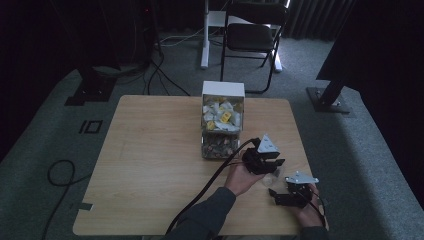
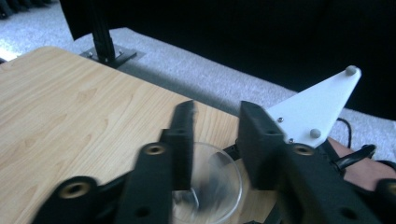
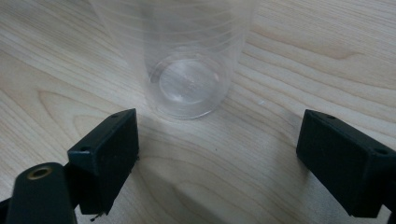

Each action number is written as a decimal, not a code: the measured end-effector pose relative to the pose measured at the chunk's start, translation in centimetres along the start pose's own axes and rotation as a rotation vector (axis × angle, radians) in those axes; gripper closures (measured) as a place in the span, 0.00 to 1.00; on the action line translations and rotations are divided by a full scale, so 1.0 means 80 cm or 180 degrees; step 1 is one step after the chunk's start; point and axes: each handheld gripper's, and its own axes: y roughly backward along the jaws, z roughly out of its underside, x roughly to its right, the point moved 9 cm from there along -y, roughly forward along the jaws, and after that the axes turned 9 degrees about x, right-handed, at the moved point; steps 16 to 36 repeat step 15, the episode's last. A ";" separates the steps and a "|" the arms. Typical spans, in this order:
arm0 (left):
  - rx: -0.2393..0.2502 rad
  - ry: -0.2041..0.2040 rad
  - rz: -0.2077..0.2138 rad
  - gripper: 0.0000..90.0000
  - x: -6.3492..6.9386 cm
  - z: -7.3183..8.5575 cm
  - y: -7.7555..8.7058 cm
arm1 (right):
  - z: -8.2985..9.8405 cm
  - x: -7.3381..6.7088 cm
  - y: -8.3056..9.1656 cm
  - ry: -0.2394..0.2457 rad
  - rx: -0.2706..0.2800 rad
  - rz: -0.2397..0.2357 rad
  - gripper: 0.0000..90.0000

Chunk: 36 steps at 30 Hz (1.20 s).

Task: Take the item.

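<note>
Between the parted jaws of the left claw (image 2: 215,140), a clear cup (image 2: 208,186) stands on the tabletop (image 2: 70,107), ungripped. Just ahead of the released right claw (image 3: 217,149) is the same cup.

Your table (image 1: 150,165) is pale wood-grain laminate, smooth and matt. The cup (image 3: 187,56) at its five o'clock corner is clear, glossy plastic with faint ribbing. Your right gripper (image 3: 219,163) has matt black plastic jaws; your left gripper (image 2: 215,140) looks the same, brass-coloured bushings set in. The grey floor (image 1: 40,150) at nine o'clock looks like rough carpet.
</note>
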 end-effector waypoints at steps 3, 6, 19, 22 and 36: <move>0.0024 -0.0017 -0.0051 0.66 -0.007 -0.001 0.011 | 0.000 0.000 0.000 0.0008 0.0001 -0.0002 0.14; 0.0055 -0.0031 -0.0125 0.61 -0.013 -0.001 0.025 | 0.000 0.000 0.000 0.0008 0.0000 -0.0001 0.14; 0.0203 -0.0040 -0.0422 0.60 -0.041 0.015 0.095 | 0.000 0.000 0.000 0.0005 0.0003 -0.0003 0.14; 0.0203 -0.0040 -0.0422 0.60 -0.041 0.015 0.095 | 0.000 0.000 0.000 0.0005 0.0003 -0.0003 0.14; 0.0203 -0.0040 -0.0422 0.60 -0.041 0.015 0.095 | 0.000 0.000 0.000 0.0005 0.0003 -0.0003 0.14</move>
